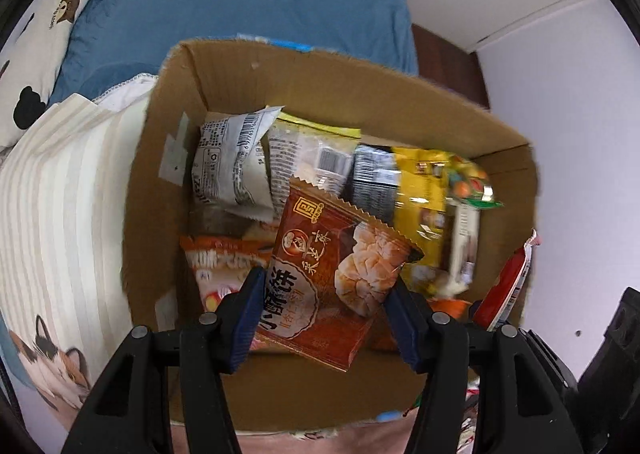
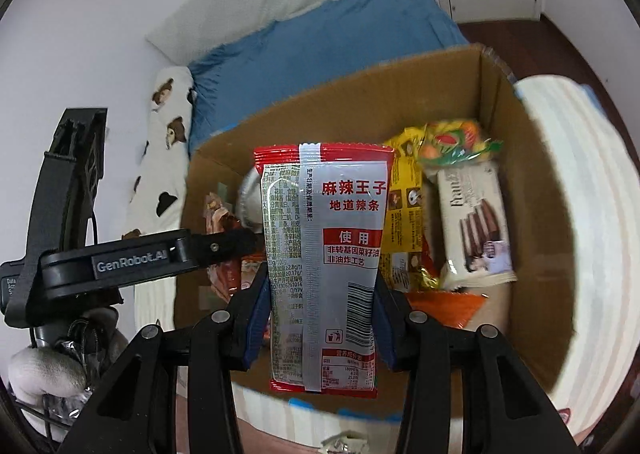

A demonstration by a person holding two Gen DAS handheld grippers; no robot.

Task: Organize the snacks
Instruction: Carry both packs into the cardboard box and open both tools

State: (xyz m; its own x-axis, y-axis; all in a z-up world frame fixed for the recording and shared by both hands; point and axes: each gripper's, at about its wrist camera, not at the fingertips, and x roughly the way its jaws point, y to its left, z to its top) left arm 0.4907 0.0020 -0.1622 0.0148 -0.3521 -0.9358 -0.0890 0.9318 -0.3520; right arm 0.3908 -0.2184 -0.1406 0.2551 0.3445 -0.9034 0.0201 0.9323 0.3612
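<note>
Both tools hang over the open cardboard box [image 1: 168, 158] on the bed, the left tool [image 1: 326, 314] clamped on a brown pastry packet [image 1: 332, 278], the right tool [image 2: 320, 318] clamped on a red spicy-strip packet [image 2: 324, 254], apparently ready for dropping among the snacks inside.

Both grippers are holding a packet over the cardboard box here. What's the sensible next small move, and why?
Probably lower and release. The left gripper clamps the brown pastry packet and the right gripper clamps the red spicy-strip packet, both above the open cardboard box, which already holds other snacks.
</note>
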